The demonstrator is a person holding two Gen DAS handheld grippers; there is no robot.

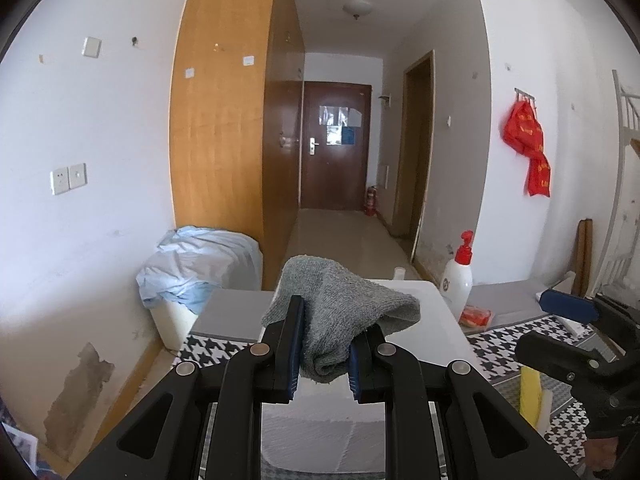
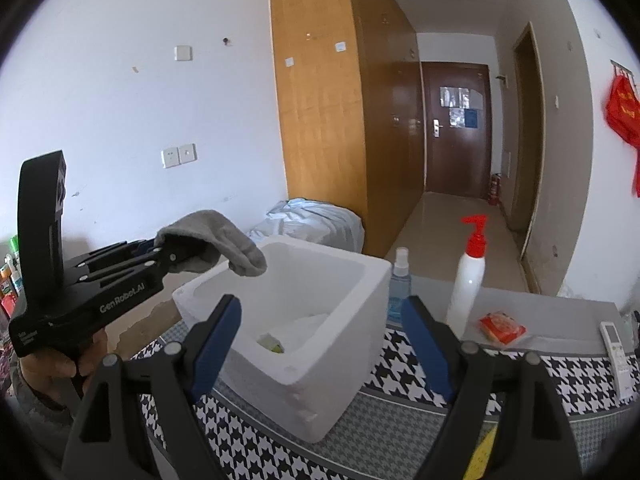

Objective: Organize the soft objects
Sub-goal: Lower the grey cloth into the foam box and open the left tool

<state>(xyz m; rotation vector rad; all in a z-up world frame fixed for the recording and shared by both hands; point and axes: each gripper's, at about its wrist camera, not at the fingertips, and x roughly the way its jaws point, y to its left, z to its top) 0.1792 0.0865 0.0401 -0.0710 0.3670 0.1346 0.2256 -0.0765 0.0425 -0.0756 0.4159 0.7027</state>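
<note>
My left gripper (image 1: 324, 344) is shut on a grey sock (image 1: 340, 308), which droops forward over its fingers. In the right wrist view the same left gripper (image 2: 168, 254) holds the grey sock (image 2: 224, 240) just above the left rim of a white foam box (image 2: 340, 332). The box stands on a houndstooth tablecloth (image 2: 416, 380) and holds white cloth (image 2: 304, 328) with a small yellow-green item on the bottom. My right gripper (image 2: 320, 316) is open and empty, near the box's front right. It shows at the right edge of the left wrist view (image 1: 568, 308).
A white pump bottle with a red top (image 2: 468, 280), a blue spray bottle (image 2: 398, 284), an orange packet (image 2: 502, 326) and a white remote (image 2: 616, 346) lie on the table behind the box. A yellow sponge (image 1: 530, 396) lies to the right. A bin draped in blue cloth (image 1: 200, 268) stands by the wall.
</note>
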